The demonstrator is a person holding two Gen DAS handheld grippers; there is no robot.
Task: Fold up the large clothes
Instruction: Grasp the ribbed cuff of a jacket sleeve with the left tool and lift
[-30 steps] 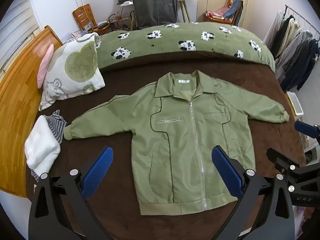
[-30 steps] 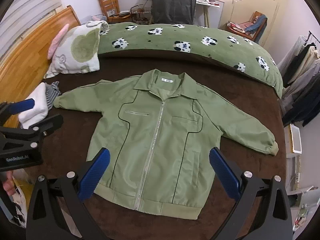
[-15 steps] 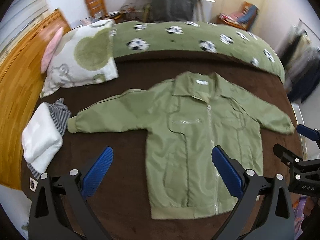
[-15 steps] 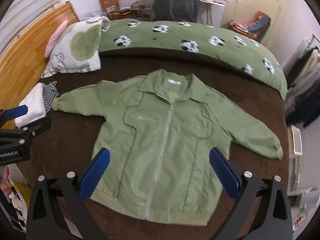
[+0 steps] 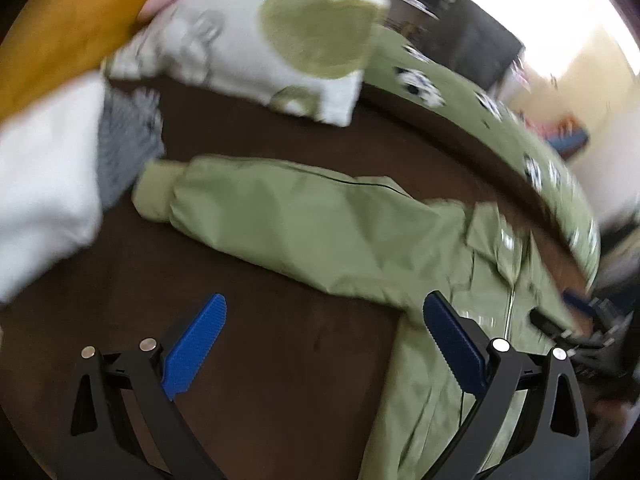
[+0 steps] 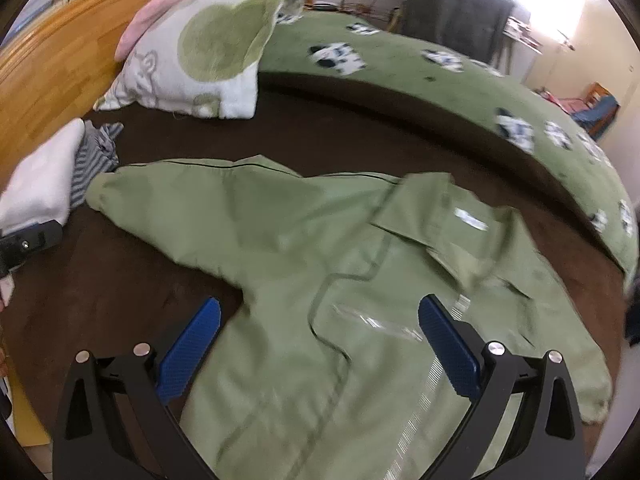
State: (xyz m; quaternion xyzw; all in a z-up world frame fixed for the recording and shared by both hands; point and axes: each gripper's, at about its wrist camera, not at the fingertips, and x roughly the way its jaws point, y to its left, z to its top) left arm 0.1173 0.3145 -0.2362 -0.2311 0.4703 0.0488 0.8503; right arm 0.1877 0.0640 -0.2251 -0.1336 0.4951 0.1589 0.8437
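Note:
A green zip-up jacket (image 6: 360,280) lies flat, front up, on the brown bed cover (image 6: 120,292), sleeves spread out. In the left wrist view its left sleeve (image 5: 280,220) stretches toward a cuff (image 5: 154,192) near folded clothes. My left gripper (image 5: 324,320) hovers open just below that sleeve, over bare cover near the armpit. My right gripper (image 6: 320,320) hovers open above the jacket's chest (image 6: 372,322), below the collar (image 6: 432,216). Neither holds anything. The right gripper's body (image 5: 580,336) shows at the right edge of the left wrist view, blurred.
A white and green pillow (image 6: 208,52) lies at the head. Folded white cloth (image 6: 36,180) and a striped garment (image 6: 94,152) sit by the sleeve cuff. A green panda-print duvet (image 6: 440,80) runs along the far side. A wooden headboard (image 6: 52,56) stands on the left.
Both grippers have dropped much closer to the bed and moved left toward the jacket's left sleeve and chest. The views are blurred by motion. Both stay open.

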